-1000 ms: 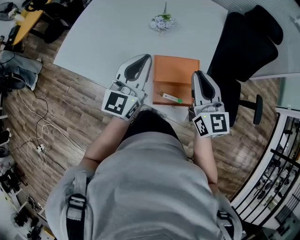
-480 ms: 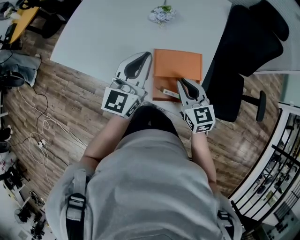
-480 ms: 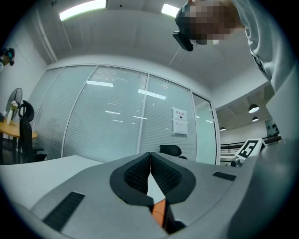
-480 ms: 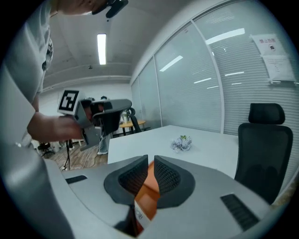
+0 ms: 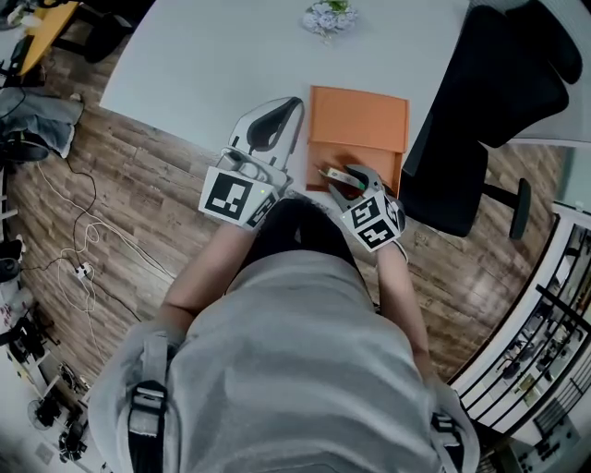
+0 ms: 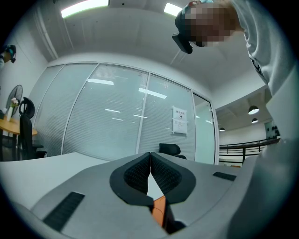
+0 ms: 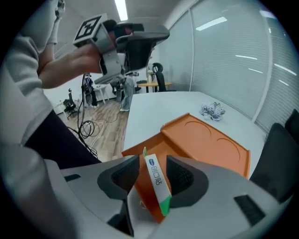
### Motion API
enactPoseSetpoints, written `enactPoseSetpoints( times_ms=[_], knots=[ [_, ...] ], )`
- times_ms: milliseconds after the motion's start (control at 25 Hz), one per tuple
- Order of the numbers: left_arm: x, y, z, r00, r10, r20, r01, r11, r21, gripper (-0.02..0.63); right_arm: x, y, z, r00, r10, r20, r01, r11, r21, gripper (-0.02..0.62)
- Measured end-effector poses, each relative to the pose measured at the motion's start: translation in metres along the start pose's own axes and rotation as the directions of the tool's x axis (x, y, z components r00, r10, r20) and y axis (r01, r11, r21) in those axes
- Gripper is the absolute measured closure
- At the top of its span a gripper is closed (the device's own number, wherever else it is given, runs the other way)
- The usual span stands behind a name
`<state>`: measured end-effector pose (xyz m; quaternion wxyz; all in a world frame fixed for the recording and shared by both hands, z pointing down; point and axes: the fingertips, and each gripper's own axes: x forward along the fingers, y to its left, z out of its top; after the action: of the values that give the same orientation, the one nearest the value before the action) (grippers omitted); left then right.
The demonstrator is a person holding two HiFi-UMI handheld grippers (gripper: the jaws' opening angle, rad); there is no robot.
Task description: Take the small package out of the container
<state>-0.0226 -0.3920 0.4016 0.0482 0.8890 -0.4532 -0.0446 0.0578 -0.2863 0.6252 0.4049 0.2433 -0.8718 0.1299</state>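
Note:
An orange tray lies at the near edge of the white table, seen as well in the right gripper view as the tray. The small package, a narrow white sachet with a green end, stands on edge between the jaws of my right gripper. Those jaws are opening; a gap shows on the left side and the sachet leans toward the right pad. From the head view the package sits at the tray's near edge, under the right gripper. My left gripper hovers left of the tray, shut and empty, its jaws meeting.
A black office chair stands right of the table. A small crumpled bouquet lies at the table's far side. Cables trail over the wooden floor on the left. My left gripper hangs high in the right gripper view.
My right gripper has swung left from beside the tray to its near edge and now stands around the package. The left gripper has stayed in place.

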Motion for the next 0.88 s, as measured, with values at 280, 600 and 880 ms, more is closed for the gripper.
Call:
enactPoseSetpoints(
  times_ms=[280, 600, 880],
  knots=[
    [-0.005, 0.004, -0.001, 1.0, 0.013, -0.003, -0.013, 1.0, 0.006, 0.586, 0.019, -0.001, -0.027, 0.985, -0.061, -0.163, 0.023, 0.975, -0.221, 0.426],
    [-0.013, 0.013, -0.003, 0.999, 0.041, 0.002, -0.041, 0.999, 0.023, 0.586, 0.014, -0.007, -0.015, 0.994, -0.071, -0.082, 0.058, 0.987, -0.151, 0.477],
    [-0.014, 0.016, 0.014, 0.998, 0.05, 0.023, -0.051, 0.998, 0.041, 0.586, -0.033, -0.037, 0.034, 0.979, -0.11, 0.17, 0.091, 0.989, 0.117, 0.479]
  ],
)
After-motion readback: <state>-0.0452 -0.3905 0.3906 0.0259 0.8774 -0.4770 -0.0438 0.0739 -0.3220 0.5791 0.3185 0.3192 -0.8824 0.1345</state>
